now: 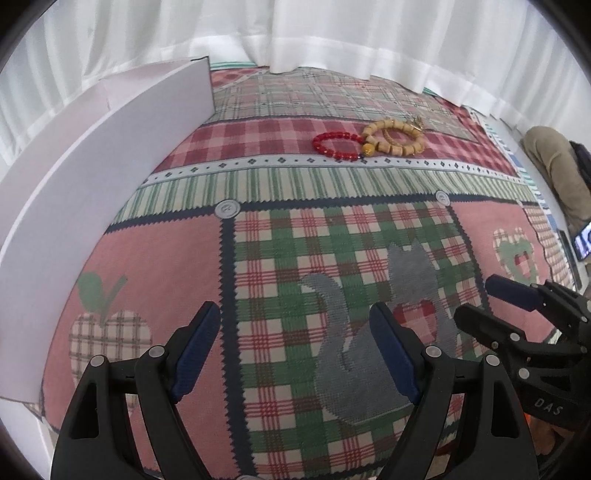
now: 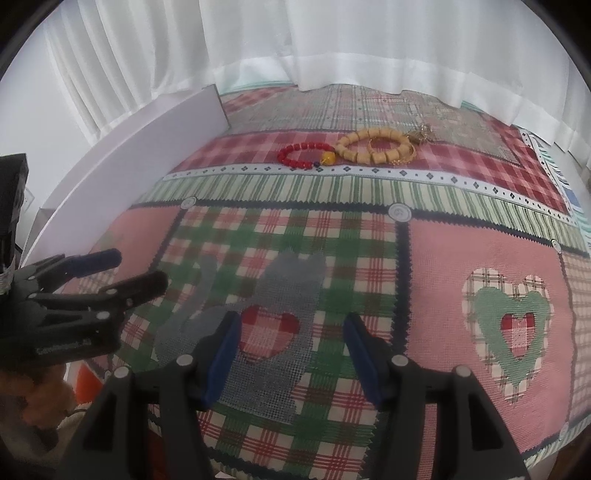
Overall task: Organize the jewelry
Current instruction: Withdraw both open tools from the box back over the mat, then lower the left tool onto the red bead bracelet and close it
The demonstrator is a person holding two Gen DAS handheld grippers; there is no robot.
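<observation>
A red bead bracelet (image 1: 337, 146) lies on the patchwork cloth far ahead, touching a tan wooden bead bracelet (image 1: 394, 140) with a thin gold chain piece (image 1: 416, 125) at its right. The same red bracelet (image 2: 303, 155), tan bracelet (image 2: 375, 145) and gold chain (image 2: 421, 133) show in the right wrist view. My left gripper (image 1: 295, 317) is open and empty over the near cloth. My right gripper (image 2: 291, 325) is open and empty beside it. Each gripper shows in the other's view: right (image 1: 476, 301), left (image 2: 138, 269).
A white foam board (image 1: 92, 177) stands upright along the left edge of the cloth (image 1: 325, 236). White curtains (image 1: 332, 33) hang behind the table. A person's knee and a phone (image 1: 583, 242) are at the far right.
</observation>
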